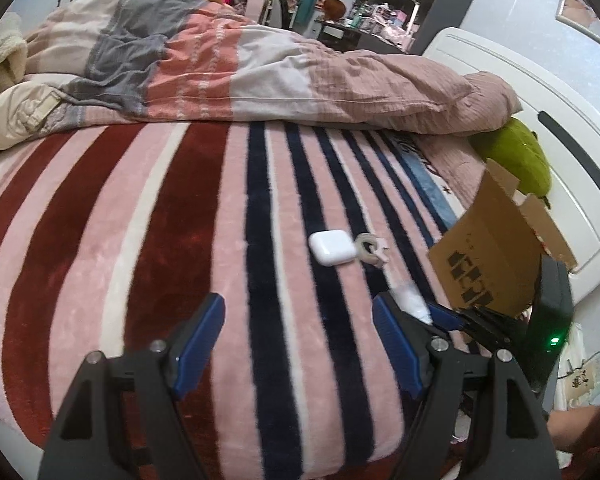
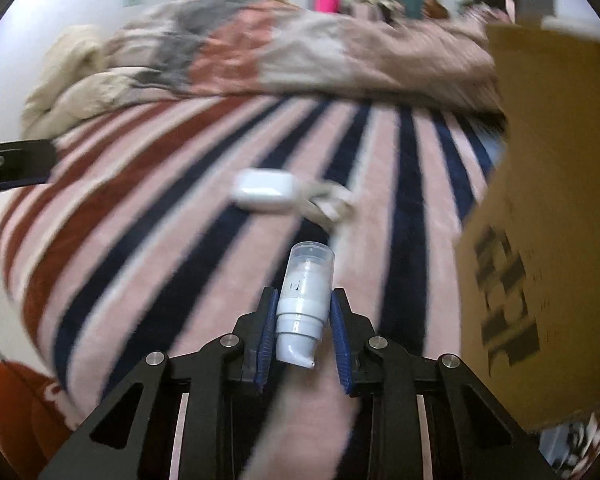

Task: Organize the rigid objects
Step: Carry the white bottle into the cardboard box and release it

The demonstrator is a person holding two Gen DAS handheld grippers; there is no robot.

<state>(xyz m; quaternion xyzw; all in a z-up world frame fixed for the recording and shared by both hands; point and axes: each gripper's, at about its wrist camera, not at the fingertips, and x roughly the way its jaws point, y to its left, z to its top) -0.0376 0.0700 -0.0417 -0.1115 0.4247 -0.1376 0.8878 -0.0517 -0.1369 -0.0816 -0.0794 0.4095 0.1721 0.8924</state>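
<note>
Now at the pick-up step: right hand-held gripper point(image 2: 304, 332) has a small pump bottle point(image 2: 305, 304) between its blue pads, which sit against the bottle's sides, clamped on it low in the right wrist view. Bottle lies along the fingers, clear cap pointing away, spout toward the camera, over the striped bed blanket point(image 2: 180, 216).

Cardboard box point(image 2: 548, 216) fills the right of that view, near the bottle; likely the drop spot, judging by the task. Next move would call for a lift clear of the blanket and a carry rightward over the box rim, keeping the grip square so the round body does not roll out.

White earbud case point(image 1: 333, 247) and a small coiled cable point(image 1: 370, 249) lie touching at centre frame, still to be sorted.

Left hand-held gripper point(image 1: 298, 336) hangs with jaws apart, nothing between them, angled down at the blanket.
</note>
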